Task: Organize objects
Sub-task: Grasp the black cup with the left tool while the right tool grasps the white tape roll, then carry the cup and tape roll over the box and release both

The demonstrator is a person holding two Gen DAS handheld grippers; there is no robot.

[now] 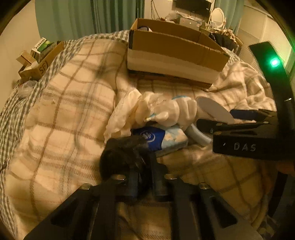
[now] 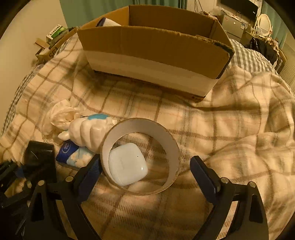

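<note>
Plaid blanket (image 2: 230, 118) covers my bed. Green curtains (image 1: 88, 16) behind. A smaller carton (image 1: 41, 62) of clutter sits at far left; round mirror (image 1: 218, 15) and dark screen (image 1: 193, 6) far right.

Dim warm light, green curtains (image 1: 88, 16) behind bed, plaid blanket (image 2: 230, 129), wall-mounted television (image 1: 193, 6), round mirror (image 1: 218, 15)

Fuzzy plaid blanket (image 2: 212, 129), matt cardboard box (image 2: 151, 49), glossy white case (image 2: 127, 164)
</note>
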